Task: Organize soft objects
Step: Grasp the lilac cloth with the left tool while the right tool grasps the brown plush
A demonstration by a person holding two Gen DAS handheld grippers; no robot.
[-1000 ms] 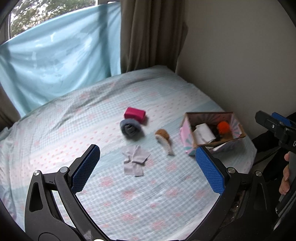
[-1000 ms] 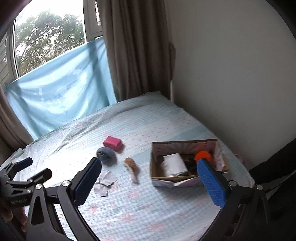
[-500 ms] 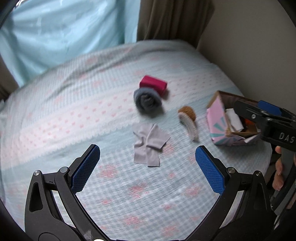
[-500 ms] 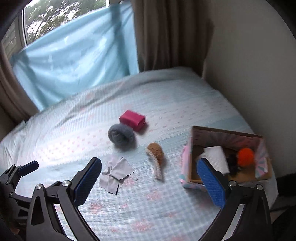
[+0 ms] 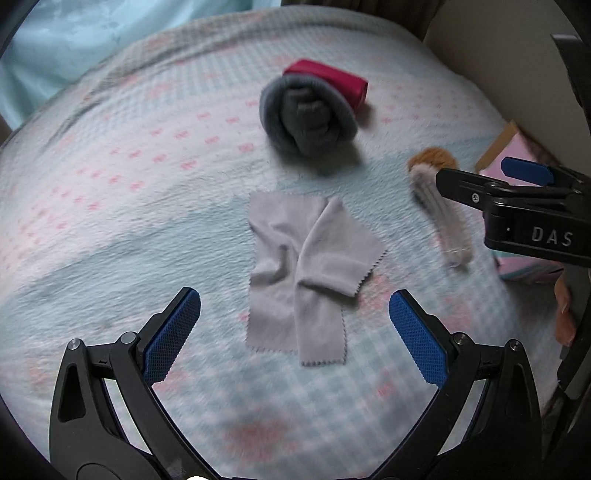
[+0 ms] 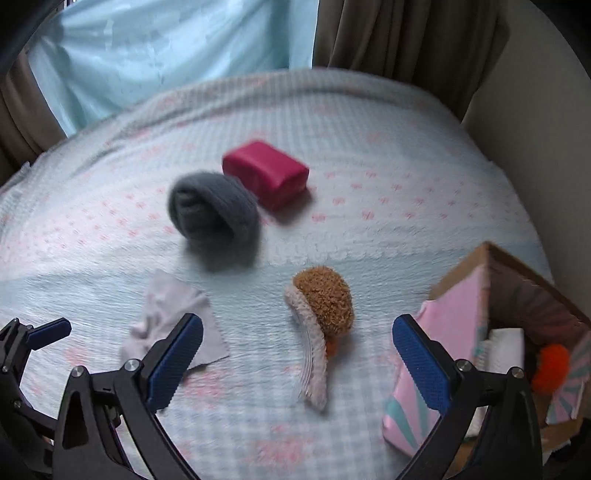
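A crumpled light grey cloth (image 5: 306,266) lies on the bed just ahead of my open, empty left gripper (image 5: 295,332); it also shows in the right wrist view (image 6: 173,314). A rolled grey sock ball (image 5: 308,116) (image 6: 214,210) and a magenta block (image 5: 332,79) (image 6: 266,173) lie farther back. A brown and white plush toy (image 6: 319,325) (image 5: 443,206) lies just ahead of my open, empty right gripper (image 6: 297,354). A pink cardboard box (image 6: 461,325) stands at the right with a white item and an orange pompom (image 6: 552,367) inside.
The bed (image 5: 129,184) has a pale blue and pink checked cover. A light blue sheet (image 6: 166,48) and brown curtains (image 6: 406,33) hang behind it. A wall (image 6: 546,110) runs along the right side. The right gripper's body (image 5: 532,218) shows in the left wrist view.
Both grippers have moved down and forward toward the bed. The grey cloth now sits close before the left gripper, the plush toy close before the right. Both stay open.
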